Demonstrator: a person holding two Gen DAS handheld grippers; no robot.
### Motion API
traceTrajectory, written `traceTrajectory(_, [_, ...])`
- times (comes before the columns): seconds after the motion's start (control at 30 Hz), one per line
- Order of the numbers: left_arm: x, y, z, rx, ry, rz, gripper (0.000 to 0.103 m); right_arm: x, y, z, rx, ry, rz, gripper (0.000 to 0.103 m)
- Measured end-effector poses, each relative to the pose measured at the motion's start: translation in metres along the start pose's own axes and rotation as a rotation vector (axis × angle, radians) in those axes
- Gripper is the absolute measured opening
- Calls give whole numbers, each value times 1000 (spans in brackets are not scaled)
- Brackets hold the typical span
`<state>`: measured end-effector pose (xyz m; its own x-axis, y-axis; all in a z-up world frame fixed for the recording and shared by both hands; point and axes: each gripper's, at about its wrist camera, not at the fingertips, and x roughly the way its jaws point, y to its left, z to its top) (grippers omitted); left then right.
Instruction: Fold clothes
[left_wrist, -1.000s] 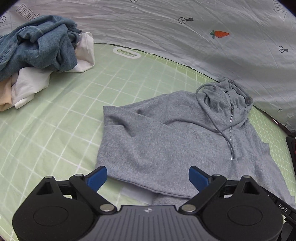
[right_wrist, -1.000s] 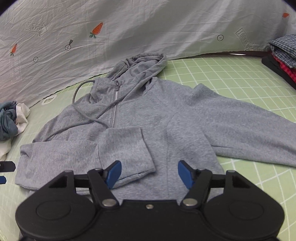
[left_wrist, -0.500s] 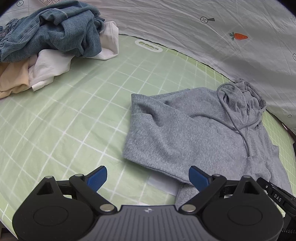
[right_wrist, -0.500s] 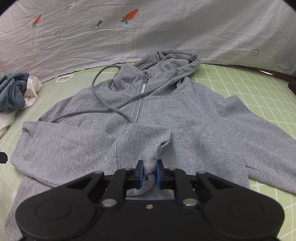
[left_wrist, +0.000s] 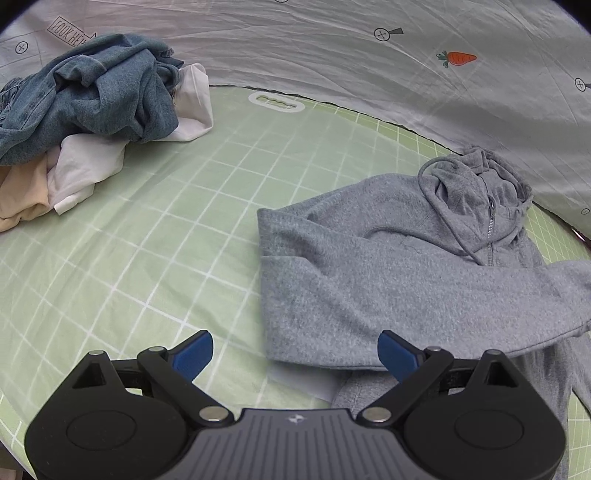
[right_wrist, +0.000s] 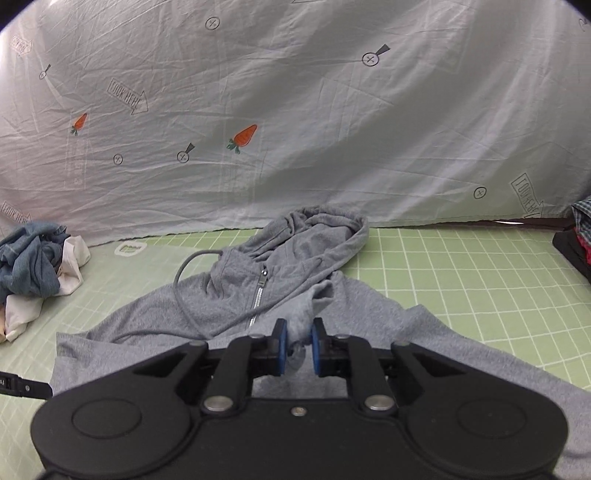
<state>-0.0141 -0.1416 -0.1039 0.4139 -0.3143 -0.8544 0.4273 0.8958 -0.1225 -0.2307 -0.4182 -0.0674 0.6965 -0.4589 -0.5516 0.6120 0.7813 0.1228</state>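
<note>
On the green grid-printed mat (left_wrist: 155, 236) that covers the table, the left wrist view shows a grey zip-front fleece hoodie (left_wrist: 369, 273) lying flat at right, hood toward the grey printed backdrop sheet (left_wrist: 332, 51). One sleeve (left_wrist: 517, 295) crosses the chest and rises off the body toward the right edge of the view, which suggests it is being carried from outside this view. The left tool (left_wrist: 295, 350) hovers above the hoodie's near left corner with its blue pads (left_wrist: 194, 352) wide apart and nothing between them; judged from this position, it is staged to pin or take the hem. A heap of unfolded blue, white and beige garments (left_wrist: 88, 122) sits at far left, well apart from the hoodie. Bare mat between the heap and the hoodie's straight left edge gives free room for a fold.

In the right wrist view, the right tool (right_wrist: 297, 345) is clamped on the grey sleeve cuff (right_wrist: 303, 317), holding it above the zip (right_wrist: 260, 291). The grip appears intended to lay the sleeve back across the body. Open mat lies to the right; a dark tray with checked fabric (right_wrist: 576, 243) limits that side.
</note>
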Motion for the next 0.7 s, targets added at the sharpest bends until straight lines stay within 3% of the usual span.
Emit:
traceTrajectory(0.17, [13,-8,22,-23,-29,27,96,3,-39,11,59,-72,-77,14])
traceTrajectory(0.33, [25,-23,37,-1,-20,52,96,7,-91,13,167,-83,-198,13])
traceTrajectory(0.7, [40,-54,21,141,42,41,96,-31,-186,-20,287,-88,-466,13])
